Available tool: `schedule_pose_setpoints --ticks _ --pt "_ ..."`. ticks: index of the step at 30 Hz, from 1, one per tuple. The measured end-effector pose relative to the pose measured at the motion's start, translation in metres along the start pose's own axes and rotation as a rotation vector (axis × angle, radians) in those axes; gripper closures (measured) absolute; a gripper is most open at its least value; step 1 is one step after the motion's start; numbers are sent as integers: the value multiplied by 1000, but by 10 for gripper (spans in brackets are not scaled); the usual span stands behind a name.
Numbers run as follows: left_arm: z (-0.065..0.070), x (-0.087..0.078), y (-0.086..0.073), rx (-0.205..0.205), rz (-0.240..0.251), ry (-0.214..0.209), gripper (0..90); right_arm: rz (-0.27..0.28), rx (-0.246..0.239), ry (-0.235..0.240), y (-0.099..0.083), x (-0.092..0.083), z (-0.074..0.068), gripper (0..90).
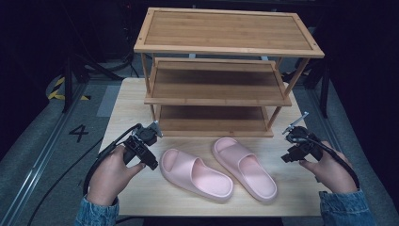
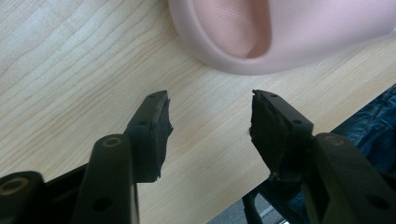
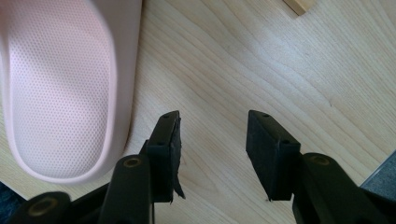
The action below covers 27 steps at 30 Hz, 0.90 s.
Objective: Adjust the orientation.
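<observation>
Dark room all around, and a grey floor with a painted number four at about 9 o'clock from my work spot. My light wooden table (image 1: 127, 101) sits in the middle. At 12 o'clock on it stands a big wooden shoe rack (image 1: 226, 70) with three shelves. Next come two pink slippers lying flat, side by side and nearly touching, in front of the rack. I see the left slipper (image 1: 195, 173) near the middle of the table and the right slipper (image 1: 244, 167) just to its 3 o'clock side. Both have their toes pointing toward 5 o'clock and their heels toward 11 o'clock. My left hand (image 1: 110, 176) comes in at 7 o'clock with a blue sleeve. It holds the left gripper (image 2: 210, 123), which is just at the 9 o'clock side of the left slipper. Its jaws are partly apart with nothing between them, only bare wood, and the slipper edge is just past the tips. My right hand (image 1: 331, 172) comes in at 5 o'clock. It holds the right gripper (image 3: 212, 140), near the 3 o'clock side of the right slipper. Its jaws stand wide and hold nothing; the slipper lies just beside one jaw, not touching.
</observation>
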<state>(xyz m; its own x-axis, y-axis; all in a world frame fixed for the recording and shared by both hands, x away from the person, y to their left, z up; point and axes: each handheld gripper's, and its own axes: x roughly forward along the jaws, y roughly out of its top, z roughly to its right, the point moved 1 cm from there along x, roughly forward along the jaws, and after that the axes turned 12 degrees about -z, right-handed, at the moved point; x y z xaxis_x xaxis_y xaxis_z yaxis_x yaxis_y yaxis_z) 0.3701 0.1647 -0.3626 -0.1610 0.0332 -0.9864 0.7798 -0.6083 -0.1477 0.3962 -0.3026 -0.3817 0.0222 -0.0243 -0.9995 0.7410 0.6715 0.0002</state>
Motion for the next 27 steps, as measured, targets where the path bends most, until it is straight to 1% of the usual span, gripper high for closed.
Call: schedule_pose_setpoints --ticks 1,2,3,5,6,7,8,9,10,11,12,13,14,15,16,17,18,20,22,23,24,26,27 --pt "-2 3 1 -45 -45 14 447 1 -4 -2 0 1 -1 555" --pt "-2 3 1 -45 -45 14 450 1 -4 -2 0 1 -1 555" --pt "-3 4 1 -58 -58 9 456 5 -4 -5 -1 1 -2 554" --pt "-5 3 2 -41 -40 4 456 6 -3 -5 -2 1 -2 551" --pt "-4 2 2 -38 -34 -5 456 4 -1 -4 -2 1 -2 547" --pt "-4 2 2 -38 -34 -5 457 4 -1 -4 -2 1 -2 547" --pt "-3 1 2 -25 -17 -10 457 6 1 -1 -2 2 -2 544" --pt "-2 0 3 -19 -13 -7 460 2 4 -4 -3 3 -1 541" --pt "0 -1 3 -14 -6 -13 464 3 5 -5 -3 3 -1 539" --pt "2 -1 3 -3 -3 -12 464 3 5 -5 -3 3 -1 539" --pt "6 -2 4 -5 -6 -32 492 1 9 -4 -3 3 -2 535" --pt "6 -2 4 -5 -6 -32 496 1 9 -4 -3 3 -2 535" --pt "8 -2 5 1 -11 -37 496 2 2 -5 -3 3 -2 535" --pt "12 -2 5 1 -18 -41 514 5 5 -10 -3 3 -2 535" --pt "20 -5 7 29 -10 -45 560 9 6 -8 -4 3 -2 536" --pt "20 -5 7 29 -10 -45 570 9 6 -8 -4 3 -2 536" --pt "24 -7 8 43 -4 -45 570 9 6 -7 -5 3 -2 535" --pt "34 -11 12 76 32 -72 592 8 13 -9 -8 5 -2 534" --pt "41 -15 16 110 57 -91 604 4 19 -11 -11 6 -1 532" --pt "45 -17 19 130 70 -82 610 3 22 -10 -12 6 -1 532" --pt "49 -17 22 128 78 -82 611 1 25 -10 -14 7 -1 531" --pt "56 -16 28 142 69 -81 611 -1 29 -13 -17 7 -1 531" --pt "58 -15 32 164 74 -84 611 2 36 -13 -19 7 -1 531"
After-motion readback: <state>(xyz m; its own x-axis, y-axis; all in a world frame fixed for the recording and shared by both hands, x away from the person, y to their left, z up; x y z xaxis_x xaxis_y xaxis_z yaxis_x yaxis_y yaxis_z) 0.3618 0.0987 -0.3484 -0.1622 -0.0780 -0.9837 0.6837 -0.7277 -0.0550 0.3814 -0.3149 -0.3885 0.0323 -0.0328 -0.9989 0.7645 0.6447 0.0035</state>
